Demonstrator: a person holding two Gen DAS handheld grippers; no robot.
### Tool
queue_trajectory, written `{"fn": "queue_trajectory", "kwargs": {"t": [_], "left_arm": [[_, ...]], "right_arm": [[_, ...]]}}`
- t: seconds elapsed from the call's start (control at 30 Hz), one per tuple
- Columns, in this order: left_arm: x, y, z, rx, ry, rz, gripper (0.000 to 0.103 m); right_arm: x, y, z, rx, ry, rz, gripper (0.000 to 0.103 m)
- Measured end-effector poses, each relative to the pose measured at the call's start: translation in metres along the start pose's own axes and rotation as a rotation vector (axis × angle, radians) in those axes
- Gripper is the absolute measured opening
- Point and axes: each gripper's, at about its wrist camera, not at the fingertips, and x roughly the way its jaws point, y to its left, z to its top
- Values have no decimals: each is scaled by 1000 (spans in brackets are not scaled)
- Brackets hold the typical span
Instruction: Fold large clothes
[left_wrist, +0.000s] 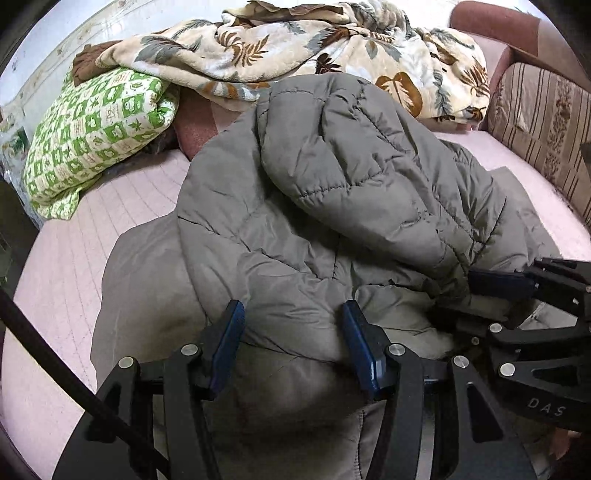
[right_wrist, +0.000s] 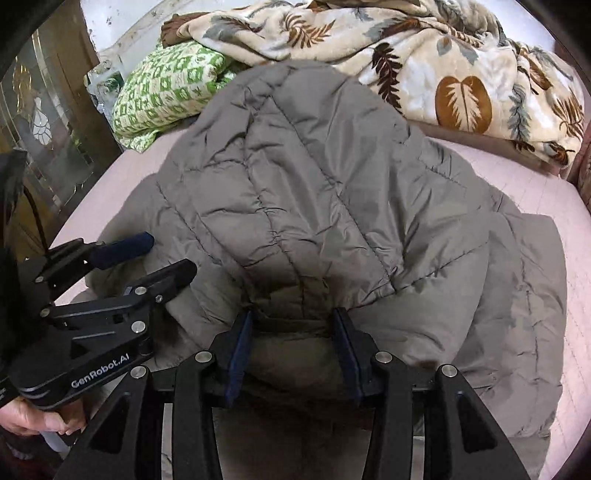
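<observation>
A thick fold of the grey jacket (left_wrist: 332, 192), lying on the pink bed (left_wrist: 74, 240), is clamped by the left gripper (left_wrist: 293, 328) and right gripper (right_wrist: 293, 328); the slick padding could slip free if pulled unevenly.

A bed with a pale pink quilted cover carries a coat and a pile of bedding.

The bed (left_wrist: 74, 258) fills the frame in both wrist views, its pink cover bare at lower left and at far right. A grey quilted coat (left_wrist: 332, 192) lies spread over the middle, one part folded on itself. At upper left rests a green-and-white patterned pillow (left_wrist: 96, 136); across the top sprawls a crumpled cream blanket with brown and grey leaf prints (left_wrist: 303, 48). A striped cushion (left_wrist: 543, 122) stands at the right edge of the left wrist view.
</observation>
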Motion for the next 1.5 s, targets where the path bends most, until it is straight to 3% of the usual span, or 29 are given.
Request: {"fn": "queue_trajectory", "kwargs": {"t": [1.5], "left_arm": [[-1,-9,-1,37,-17,38,61]], "right_arm": [[6,7,0,-62,13,-9,54]]}}
